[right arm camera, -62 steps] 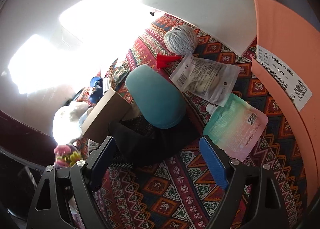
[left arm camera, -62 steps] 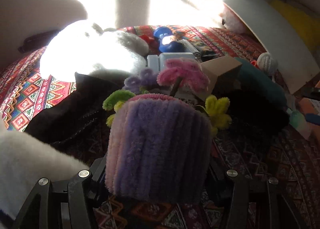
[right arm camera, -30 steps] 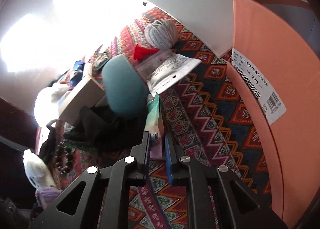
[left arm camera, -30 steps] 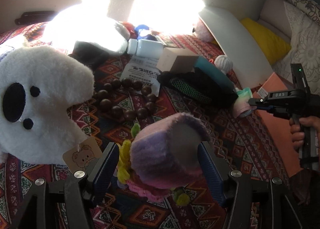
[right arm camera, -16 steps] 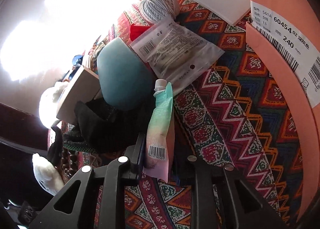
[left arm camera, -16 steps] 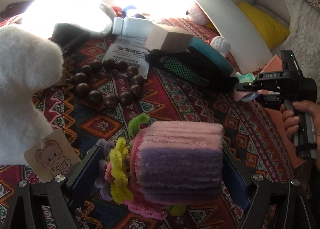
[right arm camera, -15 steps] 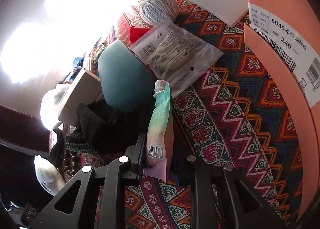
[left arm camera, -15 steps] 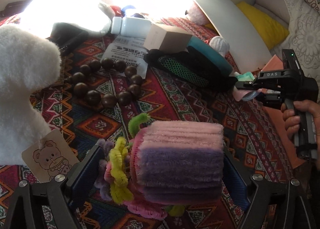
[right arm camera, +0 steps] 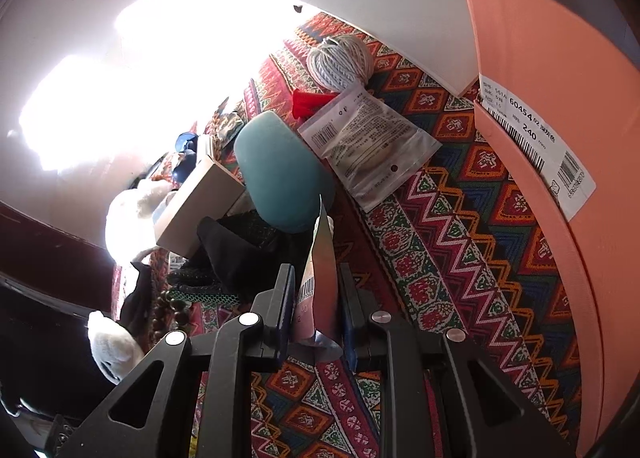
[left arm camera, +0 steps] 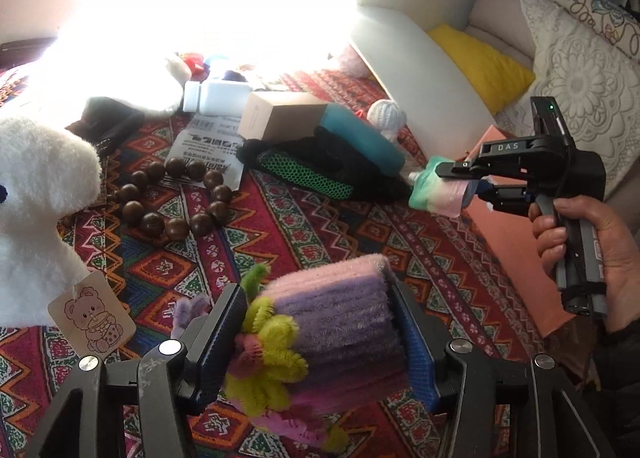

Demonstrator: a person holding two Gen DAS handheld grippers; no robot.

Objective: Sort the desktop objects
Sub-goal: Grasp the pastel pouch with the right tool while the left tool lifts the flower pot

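My left gripper point(left arm camera: 320, 318) is shut on a fuzzy purple and pink flower pot point(left arm camera: 340, 322) with pipe-cleaner flowers point(left arm camera: 268, 346), held on its side above the patterned cloth point(left arm camera: 304, 226). My right gripper point(right arm camera: 316, 298) is shut on a green and pink spout pouch point(right arm camera: 320, 274), held edge-on above the cloth; the pouch also shows in the left wrist view point(left arm camera: 438, 192), held in the right gripper point(left arm camera: 468, 186). An orange box point(right arm camera: 560, 138) lies to the right of the pouch.
On the cloth lie a white plush toy point(left arm camera: 36, 226), a wooden bead string point(left arm camera: 172, 202), a teal case point(right arm camera: 280, 178), a cardboard box point(left arm camera: 280, 116), black and green gloves point(left arm camera: 316, 170), a yarn ball point(right arm camera: 340, 62), a clear packet point(right arm camera: 368, 146) and a white board point(left arm camera: 420, 82).
The left gripper has lifted and tilted with the flower pot. The right gripper has drawn the pouch deeper between its fingers and raised it, and the pouch has turned edge-on.
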